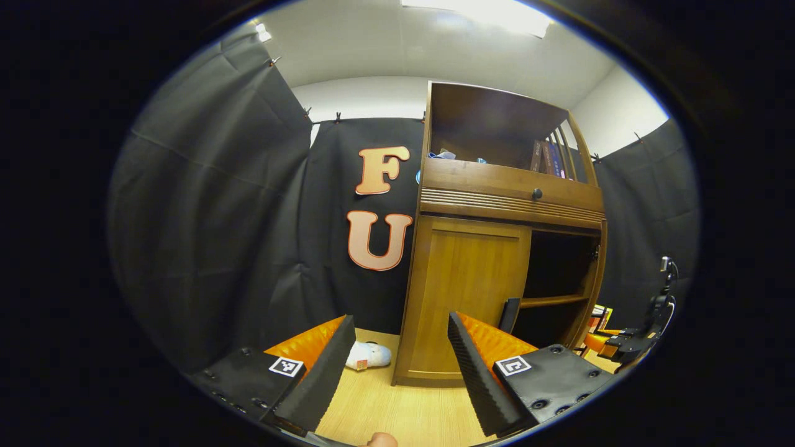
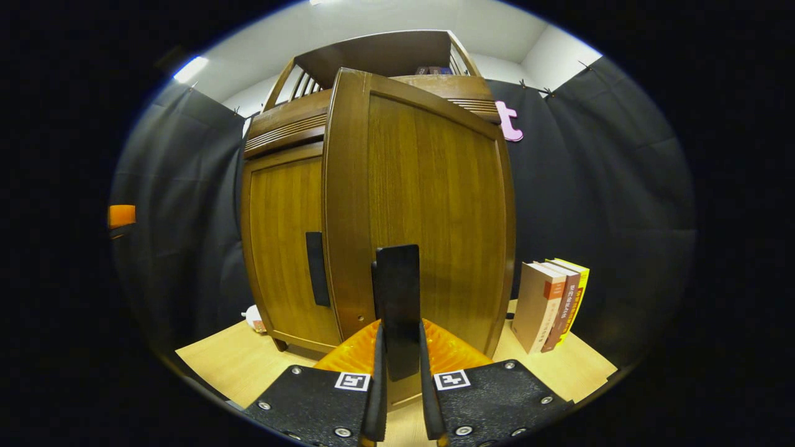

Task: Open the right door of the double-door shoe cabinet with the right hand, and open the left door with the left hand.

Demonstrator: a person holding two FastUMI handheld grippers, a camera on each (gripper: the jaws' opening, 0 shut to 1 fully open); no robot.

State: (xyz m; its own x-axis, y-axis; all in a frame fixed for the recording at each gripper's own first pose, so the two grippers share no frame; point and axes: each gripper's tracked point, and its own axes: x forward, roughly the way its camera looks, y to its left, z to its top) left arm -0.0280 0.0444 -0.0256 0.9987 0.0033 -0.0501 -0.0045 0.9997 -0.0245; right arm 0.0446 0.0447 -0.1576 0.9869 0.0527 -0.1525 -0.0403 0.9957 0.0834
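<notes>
The right tongs (image 2: 400,397) are clamped on the dark handle (image 2: 397,304) of the shoe cabinet's right door (image 2: 435,211), which stands swung out. The left tongs (image 1: 397,366) hang wide apart, holding nothing, before the closed left door (image 1: 463,298) on the bench (image 1: 397,410).

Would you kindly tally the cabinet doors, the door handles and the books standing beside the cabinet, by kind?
Doors: 2, the shut left door and the open right door
Handles: 2, the left handle and the right handle
Books: 3
Total: 7
</notes>
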